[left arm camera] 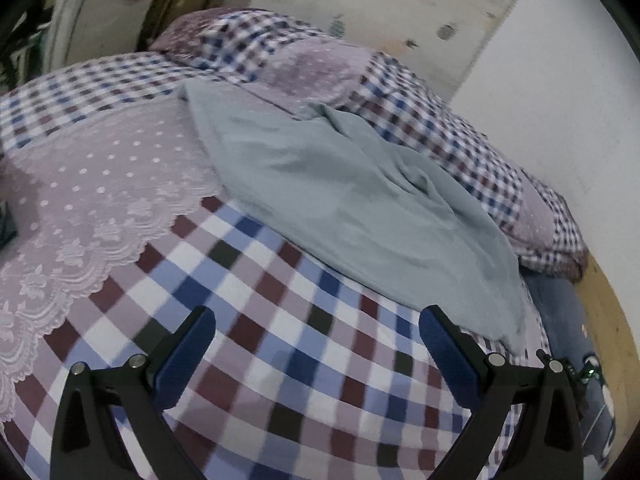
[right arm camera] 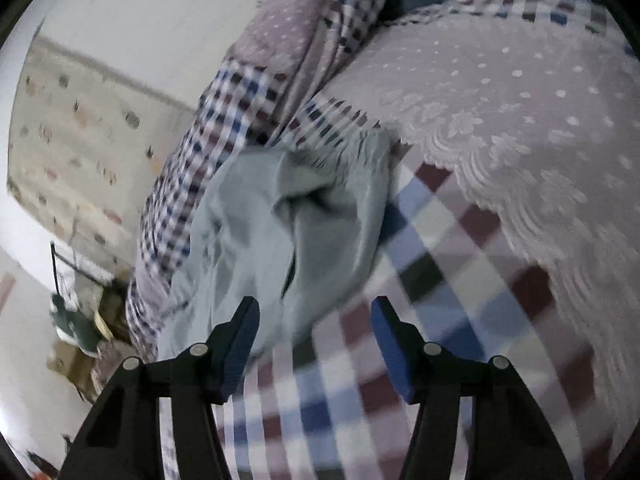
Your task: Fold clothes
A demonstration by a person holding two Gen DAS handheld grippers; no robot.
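Nearest the left wrist camera, the left tongs [left arm camera: 318, 322] stand wide apart and empty above the checked bedspread [left arm camera: 256, 320], the near corner of the pale grey-green garment [left arm camera: 340, 208] just beside the right-hand finger. The right tongs [right arm camera: 316, 312] also gape with nothing between them, their left finger over the garment's rumpled near edge. Farther off, the garment lies spread on the bed between a lilac lace panel [left arm camera: 96, 184] and a checked pillow [left arm camera: 432, 116], below a white wall [left arm camera: 560, 88].
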